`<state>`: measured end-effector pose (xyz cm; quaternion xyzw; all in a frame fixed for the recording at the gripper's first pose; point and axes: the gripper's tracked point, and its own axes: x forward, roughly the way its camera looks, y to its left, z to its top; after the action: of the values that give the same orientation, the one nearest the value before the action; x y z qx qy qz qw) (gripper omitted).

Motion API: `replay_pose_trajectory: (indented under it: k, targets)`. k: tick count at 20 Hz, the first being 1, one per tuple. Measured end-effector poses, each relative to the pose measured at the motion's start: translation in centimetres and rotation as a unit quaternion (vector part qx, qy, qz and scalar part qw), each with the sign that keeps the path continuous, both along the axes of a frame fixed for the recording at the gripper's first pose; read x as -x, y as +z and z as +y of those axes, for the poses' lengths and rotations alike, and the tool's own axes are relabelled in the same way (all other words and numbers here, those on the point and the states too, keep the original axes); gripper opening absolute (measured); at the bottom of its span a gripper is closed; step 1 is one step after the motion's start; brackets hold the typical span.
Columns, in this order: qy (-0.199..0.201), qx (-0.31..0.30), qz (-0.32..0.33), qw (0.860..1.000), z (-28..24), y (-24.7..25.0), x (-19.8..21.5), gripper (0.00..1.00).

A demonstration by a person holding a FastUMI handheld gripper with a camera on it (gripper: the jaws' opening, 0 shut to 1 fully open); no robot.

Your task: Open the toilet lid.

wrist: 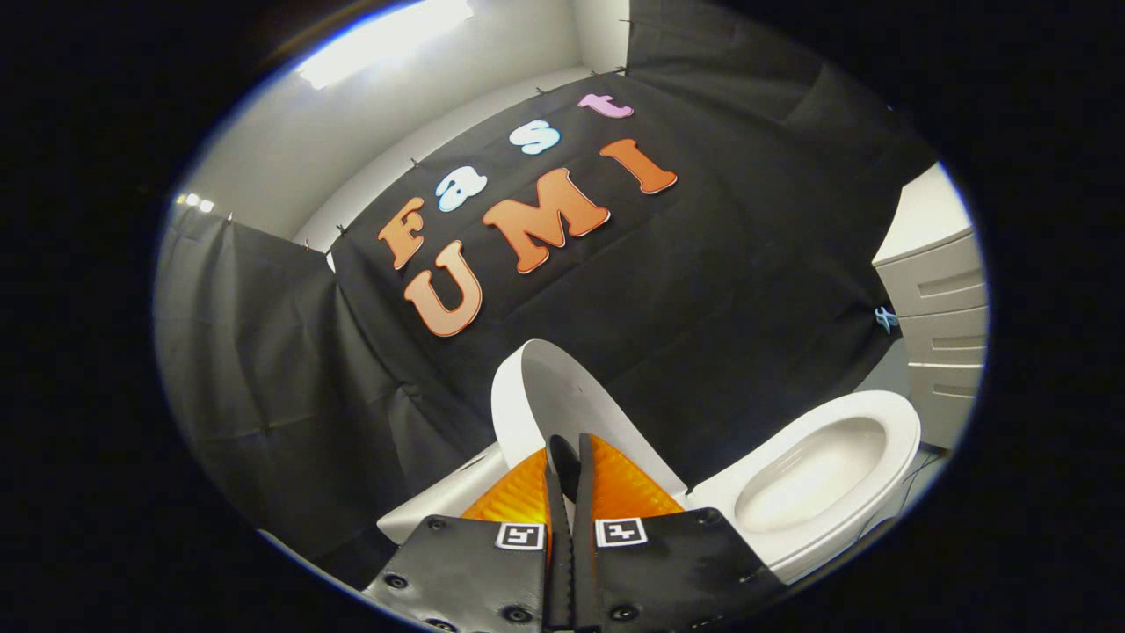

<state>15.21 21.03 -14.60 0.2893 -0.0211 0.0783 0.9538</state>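
gripper view: hand-held gripper [570,457], fingers drawn together with barely a slit between them, nothing visibly held; the tips sit against or just in front of the raised lid, and contact cannot be told. toilet lid [549,396], white, oval, standing raised and tilted, just ahead of the fingertips and rising beyond them; its inner face turned toward the bowl side. toilet seat [888,413], white ring, lying down and flat over the bowl, ahead and to the right of the fingers. toilet bowl [813,479], white, its hollow open to view inside the seat ring. a white part of the toilet body [431,505] shows to the left of the fingers, below the lid. black cloth wall [721,290], hanging in folds, beyond the lid and spanning behind the toilet from left to right. drawer cabinet [940,308], pale, with stacked drawer fronts, far right beyond the seat, close to the cloth wall. white room wall [352,132] above the cloth, with a bright ceiling light [387,40] far beyond the fingers.
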Motion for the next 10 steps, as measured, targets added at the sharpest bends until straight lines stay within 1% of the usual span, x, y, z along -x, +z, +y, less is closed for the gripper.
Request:
replay_pose_trajectory:
  k: [2,5,8,10]
  targets:
    - [-0.005,0.004,-0.006,1.0,0.5,0.0,0.2,0.07]
    - [0.003,0.014,-0.005,1.0,1.9,0.0,0.2,0.07]
    - [-0.007,0.029,-0.007,1.0,2.0,0.1,0.3,0.08]
    - [0.003,0.021,-0.005,1.0,2.7,0.0,0.3,0.08]
